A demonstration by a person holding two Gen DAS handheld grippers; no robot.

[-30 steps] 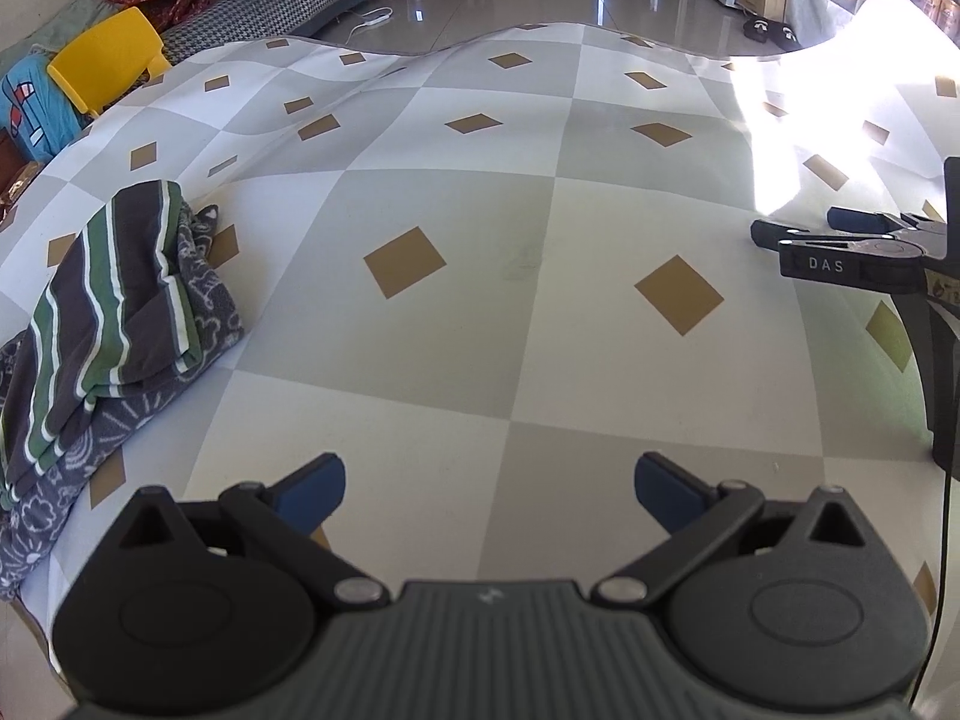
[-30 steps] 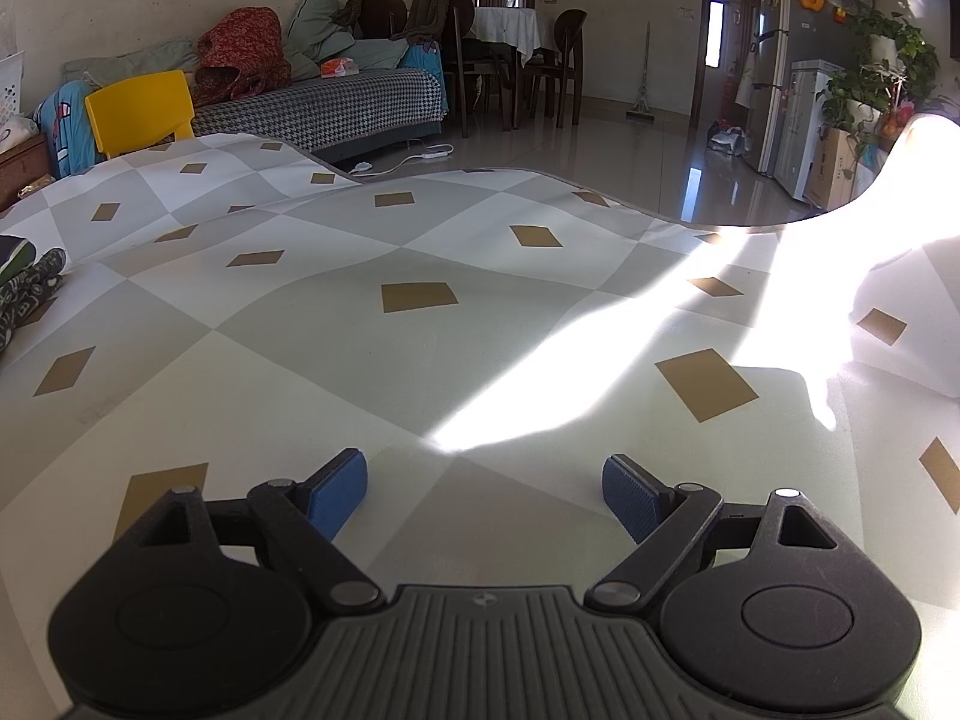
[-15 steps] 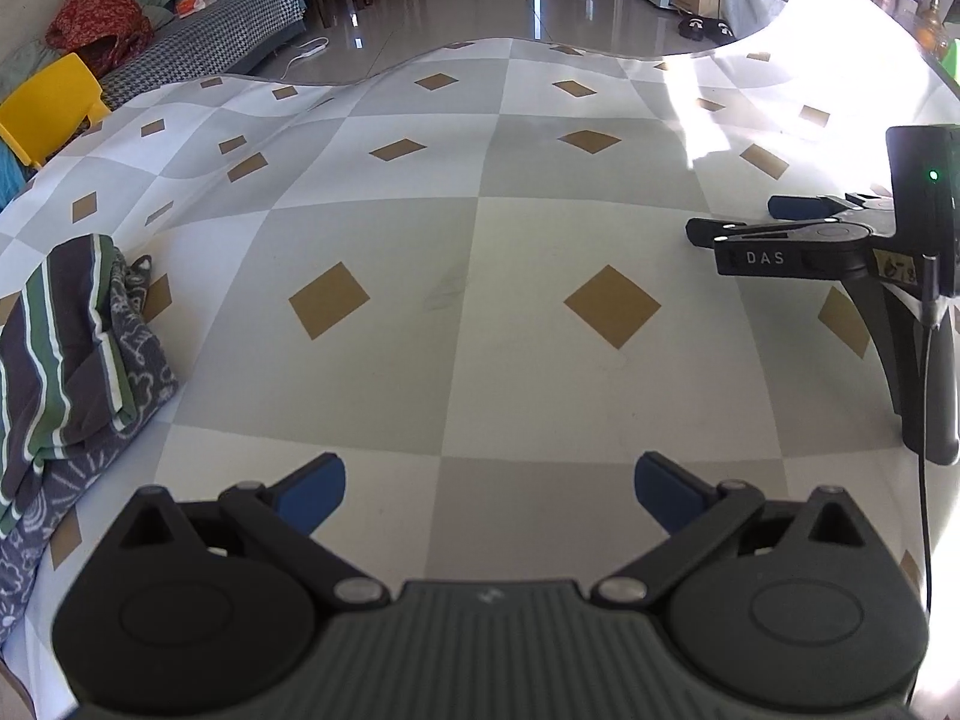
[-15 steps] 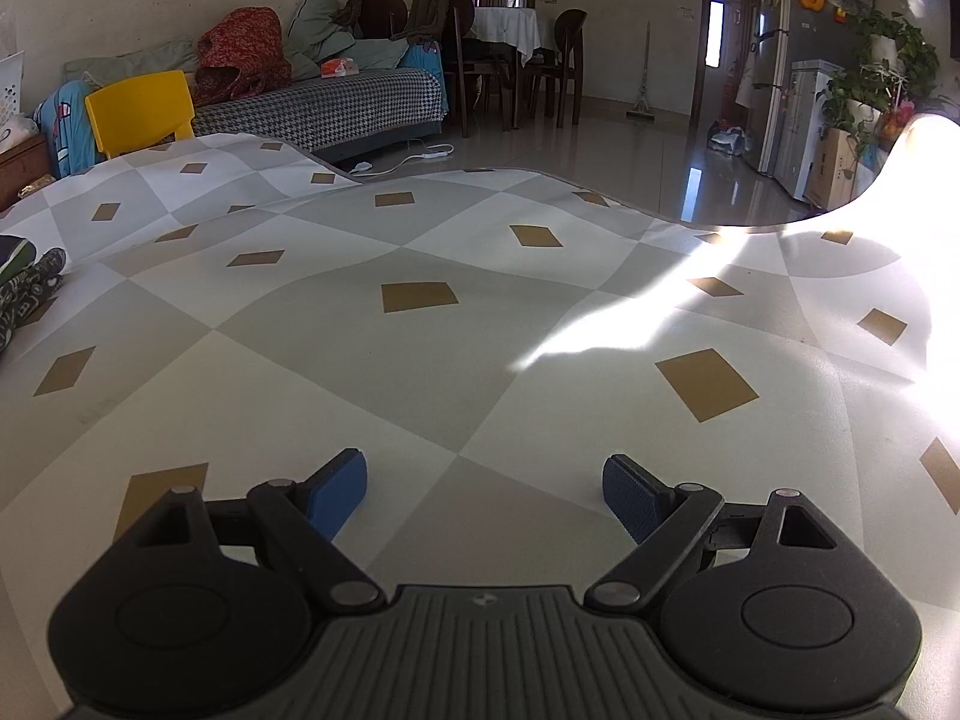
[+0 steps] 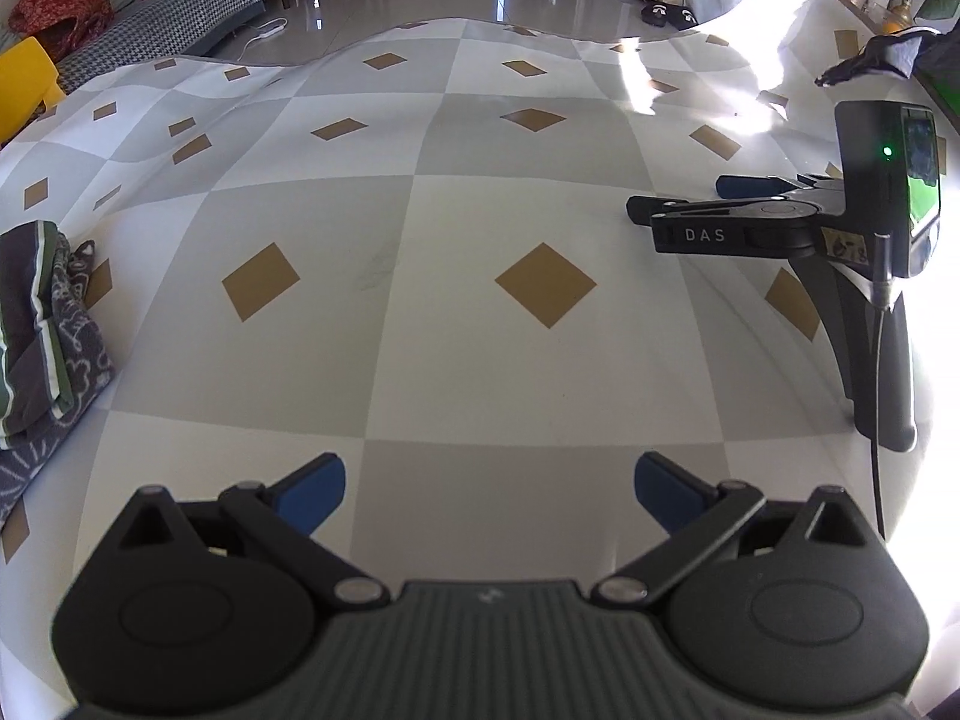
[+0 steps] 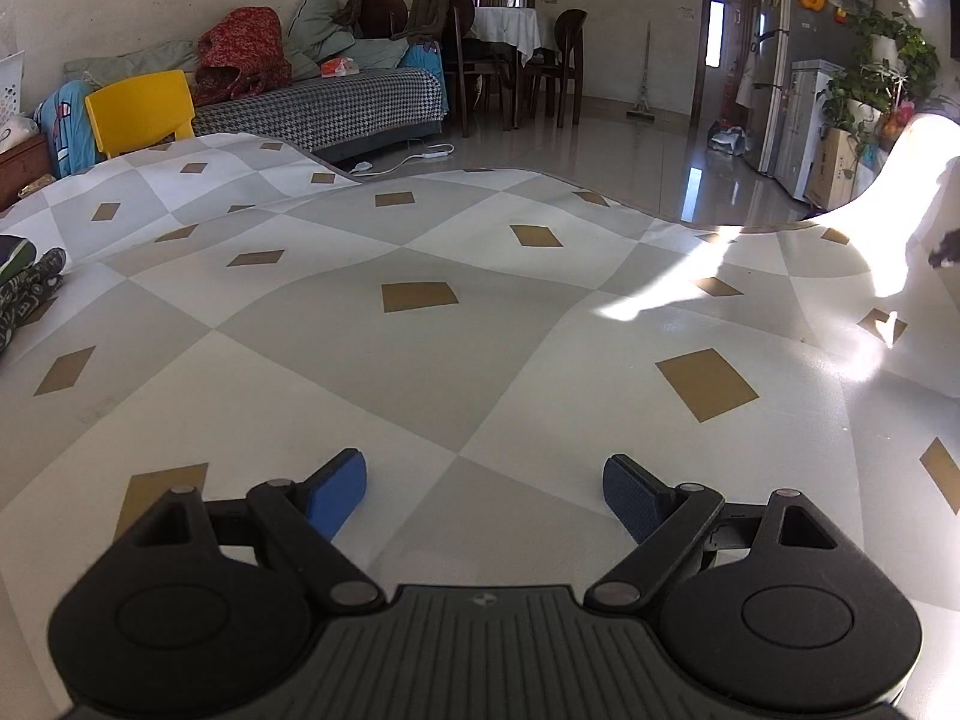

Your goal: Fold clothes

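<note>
Bench (image 5: 480, 360), checkered cover. Folded clothes (image 5: 42, 324): striped piece atop patterned one, at the bench's left edge. Left tongs (image 5: 489, 489): spread, empty, over mid-bench. Right tongs (image 6: 485, 489): spread, empty, over the bench, well right of the clothes.

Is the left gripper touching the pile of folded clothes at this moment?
Apart. The left wrist view shows the left gripper open over bare checked tablecloth, while the folded clothes lie at the left edge, cloth showing between them.
</note>
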